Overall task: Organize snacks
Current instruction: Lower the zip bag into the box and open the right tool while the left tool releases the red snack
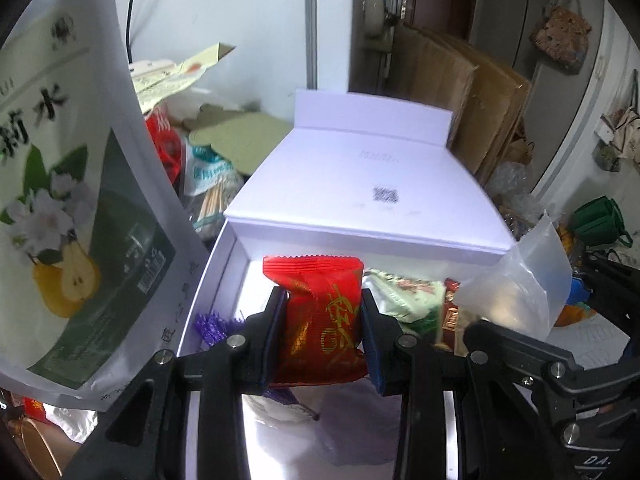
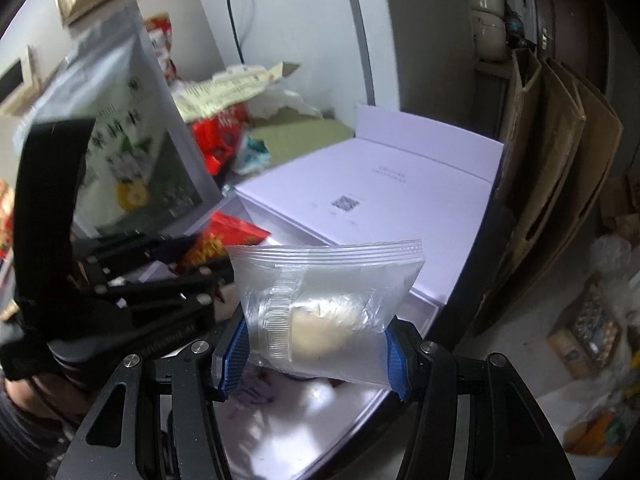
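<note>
My left gripper (image 1: pixel 323 334) is shut on a red snack packet (image 1: pixel 320 320) with gold print, held over the open white box (image 1: pixel 208 276). Inside the box lie a green-and-white packet (image 1: pixel 408 300), a purple wrapper (image 1: pixel 214 326) and other snacks. My right gripper (image 2: pixel 316 356) is shut on a clear plastic bag (image 2: pixel 332 308) with a pale round pastry inside, above the same box (image 2: pixel 424 308). The left gripper and its red packet (image 2: pixel 224 240) show at the left of the right wrist view. The clear bag (image 1: pixel 516 284) appears at the right of the left wrist view.
The box's white lid (image 1: pixel 368 184) lies open behind it. A tall white pouch with a pear picture (image 1: pixel 72 208) stands at the left. Packets and papers (image 1: pixel 180 76) pile up behind. Flattened cardboard (image 2: pixel 552 152) leans at the right, with bags on the floor.
</note>
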`<state>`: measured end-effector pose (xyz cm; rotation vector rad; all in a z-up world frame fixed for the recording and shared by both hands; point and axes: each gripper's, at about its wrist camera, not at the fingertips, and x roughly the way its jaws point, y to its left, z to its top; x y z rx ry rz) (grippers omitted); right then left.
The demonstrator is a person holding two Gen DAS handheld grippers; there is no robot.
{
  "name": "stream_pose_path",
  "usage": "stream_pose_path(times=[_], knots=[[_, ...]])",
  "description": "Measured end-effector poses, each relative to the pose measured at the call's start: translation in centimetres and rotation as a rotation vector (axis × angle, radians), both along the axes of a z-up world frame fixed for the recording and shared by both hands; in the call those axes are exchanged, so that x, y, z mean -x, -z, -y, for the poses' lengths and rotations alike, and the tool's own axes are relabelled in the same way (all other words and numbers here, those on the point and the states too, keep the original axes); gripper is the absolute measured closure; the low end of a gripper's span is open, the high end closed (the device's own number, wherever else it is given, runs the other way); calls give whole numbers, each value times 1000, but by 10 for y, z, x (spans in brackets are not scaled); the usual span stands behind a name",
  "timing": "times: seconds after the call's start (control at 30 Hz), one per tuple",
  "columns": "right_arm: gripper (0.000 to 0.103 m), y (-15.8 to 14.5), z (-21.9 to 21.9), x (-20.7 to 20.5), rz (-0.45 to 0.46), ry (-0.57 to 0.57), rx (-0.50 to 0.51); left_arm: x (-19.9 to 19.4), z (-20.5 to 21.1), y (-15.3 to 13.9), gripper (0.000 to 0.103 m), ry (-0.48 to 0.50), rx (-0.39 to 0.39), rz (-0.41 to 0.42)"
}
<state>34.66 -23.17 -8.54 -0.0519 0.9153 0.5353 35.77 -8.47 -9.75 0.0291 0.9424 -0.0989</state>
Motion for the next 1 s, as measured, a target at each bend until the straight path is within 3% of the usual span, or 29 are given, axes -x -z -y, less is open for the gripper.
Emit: stream_pose_path(times=[0.23, 0.53, 0.73, 0.93, 1.0], knots=[[45, 21, -1, -11, -58, 25, 18, -9, 1, 17, 68, -16, -27, -35], [42, 33, -6, -19, -96, 20, 42, -13, 6, 17, 67, -16, -84, -42], [30, 23, 0, -14, -92, 32, 3, -9, 4, 5, 67, -24, -83, -3], [29, 6, 8, -7, -60, 55, -7, 1, 7, -12, 66, -13, -104, 37], [29, -1, 10, -4, -42, 63, -3, 5, 6, -17, 59, -20, -93, 41]])
